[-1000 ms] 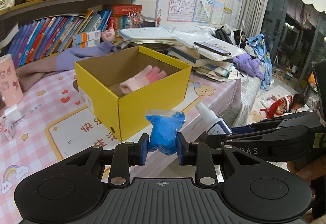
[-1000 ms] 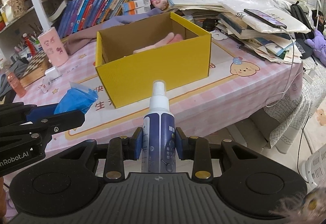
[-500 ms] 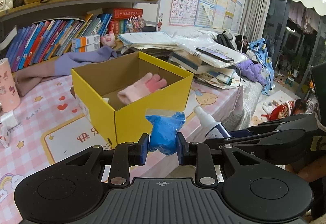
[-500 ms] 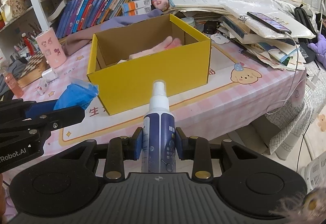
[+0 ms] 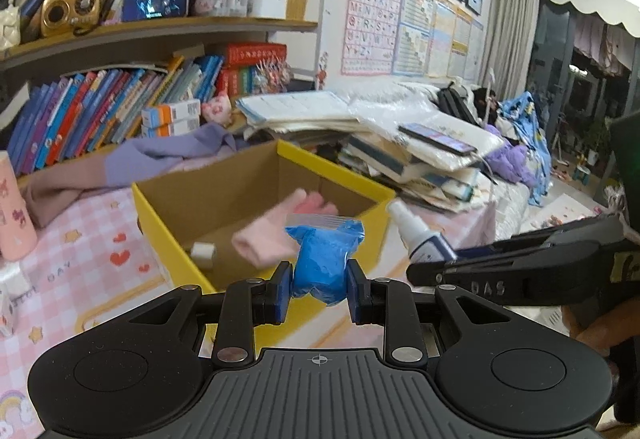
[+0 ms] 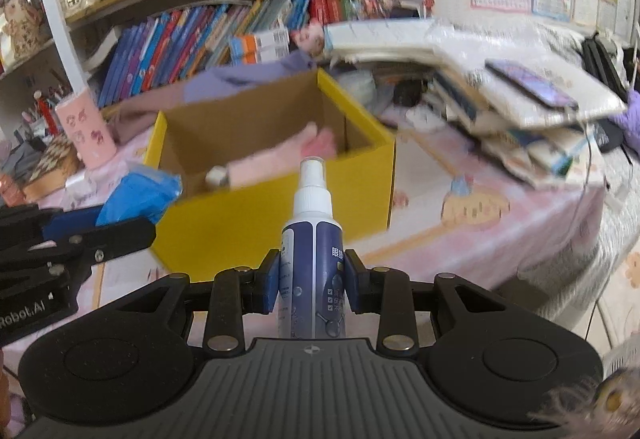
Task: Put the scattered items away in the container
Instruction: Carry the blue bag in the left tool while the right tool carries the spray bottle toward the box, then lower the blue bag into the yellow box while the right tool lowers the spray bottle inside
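An open yellow cardboard box [image 5: 168, 235] [image 6: 276, 223] stands on the pink checked table. Inside it lie a pink glove [image 5: 276, 235] [image 6: 280, 159] and a small white roll [image 5: 203, 253] [image 6: 218, 175]. My left gripper [image 5: 319, 293] is shut on a clear bag of blue stuff [image 5: 324, 263] [image 6: 140, 195], held just over the box's near wall. My right gripper [image 6: 310, 287] is shut on an upright blue and white spray bottle [image 6: 314, 259] [image 5: 420, 235], held in front of the box's near wall, to the right of the left gripper.
A pink cup [image 5: 12, 215] [image 6: 88, 135] stands left of the box. A purple and brown cloth [image 5: 120, 171] lies behind it. A stack of books and papers with a phone [image 5: 438, 139] [image 6: 532, 87] on top fills the right. Bookshelves [image 5: 120, 103] rise behind.
Both grippers have moved toward the box with their loads, so the box looks bigger and nearer. The blue bag now hangs over the box's near wall; a white roll inside has come into view.
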{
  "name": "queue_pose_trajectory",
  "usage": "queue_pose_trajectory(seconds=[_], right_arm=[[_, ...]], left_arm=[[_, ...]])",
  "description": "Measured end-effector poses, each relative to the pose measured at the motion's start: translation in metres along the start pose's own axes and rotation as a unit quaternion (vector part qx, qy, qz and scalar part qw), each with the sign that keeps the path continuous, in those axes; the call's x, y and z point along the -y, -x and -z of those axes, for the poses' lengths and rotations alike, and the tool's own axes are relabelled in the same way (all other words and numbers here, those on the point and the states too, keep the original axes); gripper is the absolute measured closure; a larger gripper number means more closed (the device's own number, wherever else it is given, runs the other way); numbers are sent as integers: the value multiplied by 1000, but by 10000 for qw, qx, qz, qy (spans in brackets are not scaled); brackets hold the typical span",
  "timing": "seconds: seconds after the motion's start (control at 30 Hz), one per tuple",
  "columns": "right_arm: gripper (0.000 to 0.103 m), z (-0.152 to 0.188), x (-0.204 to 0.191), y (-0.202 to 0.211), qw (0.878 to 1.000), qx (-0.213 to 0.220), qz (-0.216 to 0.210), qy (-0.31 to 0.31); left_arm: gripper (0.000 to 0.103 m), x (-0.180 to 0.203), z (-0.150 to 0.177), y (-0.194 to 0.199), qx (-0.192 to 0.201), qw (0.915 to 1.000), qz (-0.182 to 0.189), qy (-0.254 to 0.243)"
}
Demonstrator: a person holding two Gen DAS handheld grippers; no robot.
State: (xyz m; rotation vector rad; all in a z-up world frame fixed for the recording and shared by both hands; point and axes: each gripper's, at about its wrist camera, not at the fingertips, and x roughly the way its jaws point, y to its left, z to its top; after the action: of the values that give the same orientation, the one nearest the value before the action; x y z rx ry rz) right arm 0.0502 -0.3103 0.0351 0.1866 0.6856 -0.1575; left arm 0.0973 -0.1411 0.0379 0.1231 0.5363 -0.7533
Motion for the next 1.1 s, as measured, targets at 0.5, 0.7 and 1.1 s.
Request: queue_pose_trajectory(seconds=[0.5, 0.7, 1.1], right_arm=[[73, -83, 14, -57, 9935, 578, -725, 656], [73, -96, 13, -94, 9911, 308, -988, 836], [72, -81, 12, -155, 9839, -779, -1268, 994]], left_arm=[[77, -9, -40, -41, 363, 9925, -1139, 250], [77, -13, -44, -74, -52, 9908, -1329, 245], [76, -16, -28, -123, -1107, 9840, -1394, 87]])
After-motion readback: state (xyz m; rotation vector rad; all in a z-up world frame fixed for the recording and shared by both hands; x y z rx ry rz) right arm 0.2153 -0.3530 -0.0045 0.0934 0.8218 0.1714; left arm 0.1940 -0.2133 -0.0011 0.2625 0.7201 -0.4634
